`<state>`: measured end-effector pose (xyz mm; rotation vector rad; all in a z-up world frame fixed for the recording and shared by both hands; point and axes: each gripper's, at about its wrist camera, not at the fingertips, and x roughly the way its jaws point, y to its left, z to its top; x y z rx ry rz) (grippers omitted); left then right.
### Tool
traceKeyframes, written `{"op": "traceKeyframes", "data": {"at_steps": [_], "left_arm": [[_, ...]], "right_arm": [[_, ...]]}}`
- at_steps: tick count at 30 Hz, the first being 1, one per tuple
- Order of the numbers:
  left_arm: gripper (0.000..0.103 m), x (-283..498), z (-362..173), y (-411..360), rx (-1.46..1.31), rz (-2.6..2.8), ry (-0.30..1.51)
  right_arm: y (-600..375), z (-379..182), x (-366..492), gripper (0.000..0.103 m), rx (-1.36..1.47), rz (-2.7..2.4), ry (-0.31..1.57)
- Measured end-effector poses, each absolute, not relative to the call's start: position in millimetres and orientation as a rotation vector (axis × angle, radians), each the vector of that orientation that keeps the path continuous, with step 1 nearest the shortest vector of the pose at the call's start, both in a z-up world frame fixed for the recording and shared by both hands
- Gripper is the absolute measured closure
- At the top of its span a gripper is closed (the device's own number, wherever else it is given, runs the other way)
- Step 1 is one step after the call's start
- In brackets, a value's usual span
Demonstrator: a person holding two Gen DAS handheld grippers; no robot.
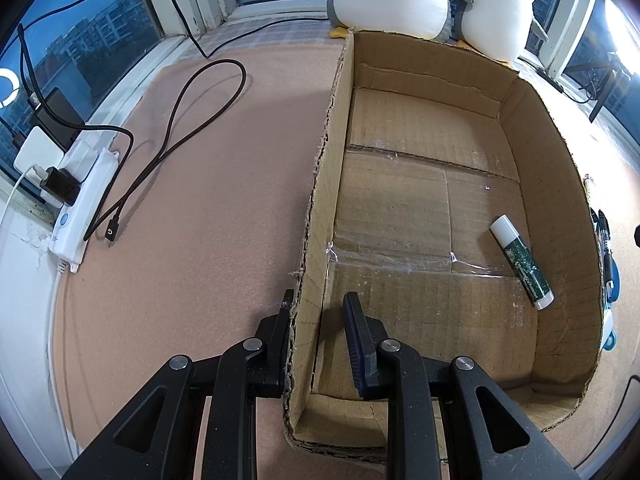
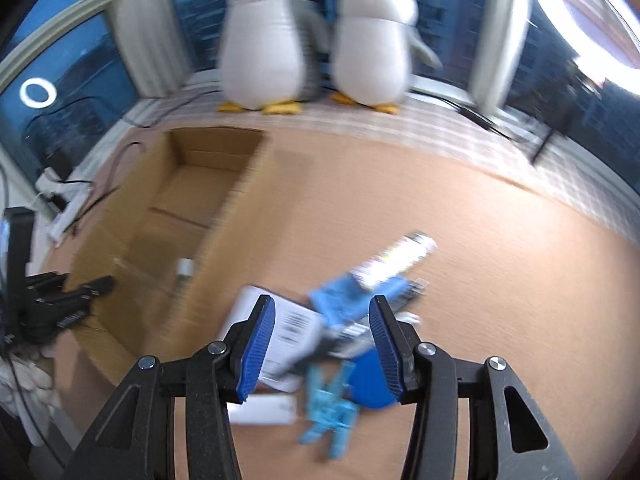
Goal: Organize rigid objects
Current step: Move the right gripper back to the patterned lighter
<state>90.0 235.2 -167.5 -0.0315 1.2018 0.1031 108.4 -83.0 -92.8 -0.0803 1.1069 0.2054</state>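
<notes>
A shallow open cardboard box (image 1: 552, 184) lies on the tan mat. Inside it, near the right wall, rests a green and white glue stick (image 1: 522, 260). My left gripper (image 1: 319, 298) is shut on the box's left wall, one finger outside and one inside. In the blurred right wrist view, my right gripper (image 2: 320, 300) hangs open and holds nothing, just right of the box (image 2: 224, 240). Below it is a pile: a white barcoded carton (image 2: 288, 320), a blue packet (image 2: 340, 300), a white tube (image 2: 400, 260), light-blue clips (image 2: 332, 404) and a blue round piece (image 2: 368, 380).
A white power strip with chargers (image 1: 80, 200) and a looped black cable (image 1: 180, 120) lie left of the box. Two plush penguins (image 2: 268, 40) stand on the sill behind it. Pens (image 1: 604, 240) lie just outside the box's right wall. A ring light (image 2: 580, 12) shines at the far right.
</notes>
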Motion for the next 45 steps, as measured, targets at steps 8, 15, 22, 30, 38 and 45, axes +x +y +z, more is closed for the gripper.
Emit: {"op": "traceKeyframes", "data": {"at_steps": [8, 15, 22, 30, 38, 45], "left_arm": [[0.079, 89.6, -167.5, 235.2, -0.032, 0.105, 1.201], [0.079, 89.7, -167.4, 235.1, -0.032, 0.106, 1.201], [0.079, 89.6, -167.5, 234.9, -0.032, 0.106, 1.201], [0.079, 89.7, -167.3, 235.0, -0.032, 0.105, 1.200], [0.079, 89.6, -167.6, 234.5, -0.032, 0.106, 1.200], [0.079, 90.9, -167.0, 235.6, -0.037, 0.113, 1.198]], "right_arm": [[-128.4, -117.7, 103.6, 0.057, -0.074, 0.129, 1.181], [-131.4, -135.8, 93.0, 0.052, -0.078, 0.136, 1.222], [-134.8, -131.6, 106.0, 0.051, 0.058, 0.153, 1.231], [-133.9, -131.2, 132.0, 0.051, 0.146, 0.142, 1.250], [-137.8, -131.5, 175.2, 0.051, 0.183, 0.090, 1.248], [-133.1, -148.0, 200.9, 0.051, 0.171, 0.054, 1.298]]}}
